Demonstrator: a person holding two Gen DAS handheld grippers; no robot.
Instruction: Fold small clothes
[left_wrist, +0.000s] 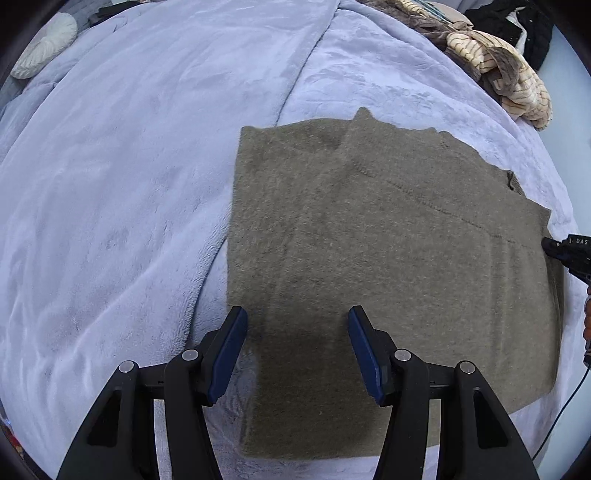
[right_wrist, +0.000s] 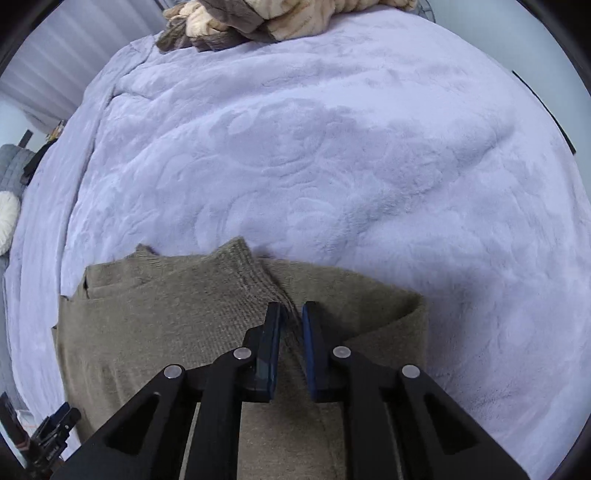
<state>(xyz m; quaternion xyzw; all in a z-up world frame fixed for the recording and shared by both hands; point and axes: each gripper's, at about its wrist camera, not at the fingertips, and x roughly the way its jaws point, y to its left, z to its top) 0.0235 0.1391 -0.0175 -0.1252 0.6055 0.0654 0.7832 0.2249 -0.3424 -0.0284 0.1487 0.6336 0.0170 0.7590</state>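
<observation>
The olive knit sweater (left_wrist: 388, 266) lies flat on the lavender plush blanket (left_wrist: 129, 184), already gathered into a rough rectangle with at least one panel or sleeve folded in over its body, so the folding looks partly done; a further fold to halve it, and some squaring of the ragged far edge, seem to remain. The left gripper (left_wrist: 295, 343) hovers above the near edge of the sweater with its jaws spread wide and nothing between them. The right gripper (right_wrist: 291, 332) has its jaws drawn nearly together over a ribbed strip of the sweater; whether the pads actually pinch the knit I cannot tell. The left wrist view shows the whole folded outline and the right tool's tip at the garment's right edge. The right wrist view alone shows the ribbed cuff or hem and a rolled fold beside it. A heap of cream and brown clothes (left_wrist: 509, 77) waits at the far side.
</observation>
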